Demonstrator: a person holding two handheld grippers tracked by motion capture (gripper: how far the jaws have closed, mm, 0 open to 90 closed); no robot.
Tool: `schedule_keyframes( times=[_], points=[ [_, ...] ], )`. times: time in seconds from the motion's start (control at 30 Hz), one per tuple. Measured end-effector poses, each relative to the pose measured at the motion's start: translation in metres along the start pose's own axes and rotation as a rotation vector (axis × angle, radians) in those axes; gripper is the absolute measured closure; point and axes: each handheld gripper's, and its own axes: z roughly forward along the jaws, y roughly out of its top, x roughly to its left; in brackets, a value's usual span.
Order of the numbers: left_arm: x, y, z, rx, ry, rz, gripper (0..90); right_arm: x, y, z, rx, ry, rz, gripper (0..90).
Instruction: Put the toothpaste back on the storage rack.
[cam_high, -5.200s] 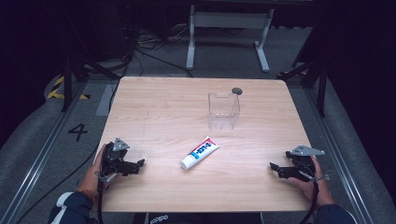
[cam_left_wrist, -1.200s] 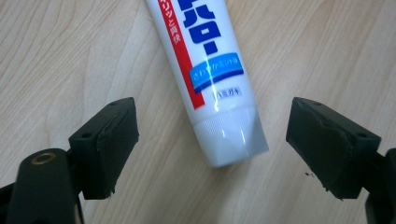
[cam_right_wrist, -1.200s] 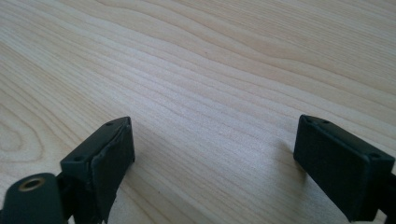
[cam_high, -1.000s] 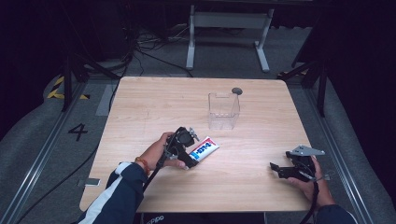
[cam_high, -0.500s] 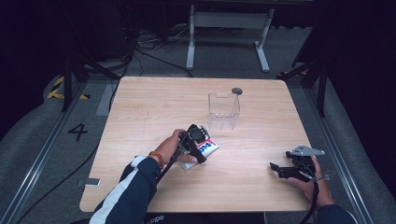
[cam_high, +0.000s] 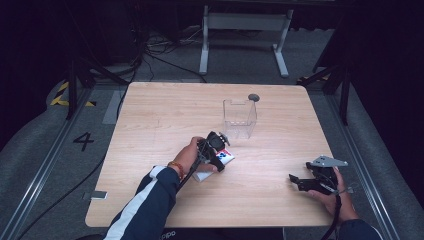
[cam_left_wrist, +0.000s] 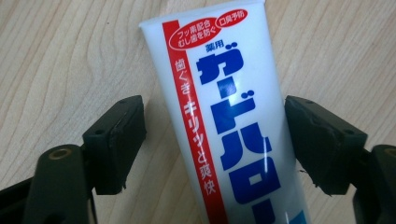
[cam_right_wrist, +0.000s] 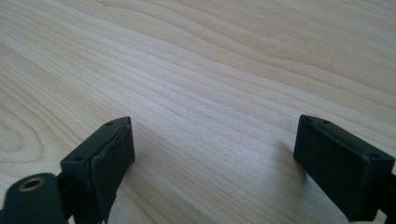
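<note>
High view: one toothpaste tube (cam_high: 225, 157) lies near the middle of the desk (cam_high: 160, 110), one clear plastic box (cam_high: 239, 117) stands just beyond it, and one small dark round thing (cam_high: 253, 97) sits behind the box. My left gripper (cam_high: 216, 155) is down over the tube. In the left gripper view my jaws straddle the tube (cam_left_wrist: 229, 126) and have just been closing; the right pad looks about touching it, the left stands clear. My right gripper (cam_high: 300, 181), well apart at the desk's near right, holds its jaws wide over bare wood.
</note>
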Motion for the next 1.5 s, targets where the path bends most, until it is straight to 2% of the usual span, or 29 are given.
schedule_keyframes(
  times=[0.17, 0.27, 0.4, 0.57, 0.7, 0.87, 0.93, 1.0, 1.1, 1.17, 1.27, 1.5],
  points=[
    [-0.001, 0.001, -0.004, -0.002, 0.000, 0.012, 41.3, 0.000, 0.000, 0.000, -0.002, 0.001, 0.003, 12.4],
    [0.000, 0.001, -0.004, -0.006, -0.007, 0.008, 44.0, 0.000, 0.000, 0.000, 0.000, 0.000, 0.000, 12.4],
    [-0.001, 0.001, -0.006, -0.005, -0.019, 0.017, 52.2, 0.000, 0.000, 0.000, 0.000, 0.000, -0.001, 12.5],
    [0.001, -0.002, -0.008, -0.027, -0.046, 0.025, 57.7, 0.000, 0.000, 0.000, -0.001, 0.001, 0.002, 12.5],
    [-0.001, -0.003, -0.011, -0.033, -0.039, 0.046, 62.4, 0.000, 0.000, 0.000, 0.000, 0.000, 0.000, 12.4],
    [0.000, -0.007, -0.014, -0.062, -0.036, 0.045, 65.8, 0.000, 0.000, 0.000, -0.002, 0.002, 0.004, 12.4],
    [0.001, -0.012, -0.018, -0.090, -0.042, 0.045, 66.6, 0.000, 0.000, 0.000, 0.000, 0.000, 0.000, 12.4],
    [0.001, -0.017, -0.020, -0.126, -0.071, 0.026, 67.1, 0.000, 0.000, 0.000, -0.001, 0.001, 0.003, 12.5],
    [0.002, -0.026, -0.026, -0.185, -0.068, 0.020, 67.5, 0.000, 0.000, 0.000, -0.001, 0.003, 0.002, 12.5],
    [0.004, -0.031, -0.029, -0.234, -0.075, -0.003, 67.8, 0.000, 0.000, 0.000, -0.001, 0.003, 0.002, 12.5],
    [0.005, -0.036, -0.035, -0.283, -0.080, -0.023, 68.1, 0.000, 0.000, 0.000, -0.001, 0.003, 0.002, 12.5],
    [0.007, -0.038, -0.047, -0.368, -0.072, -0.026, 68.4, 0.000, 0.000, 0.000, -0.001, 0.003, 0.002, 12.5]
  ],
)
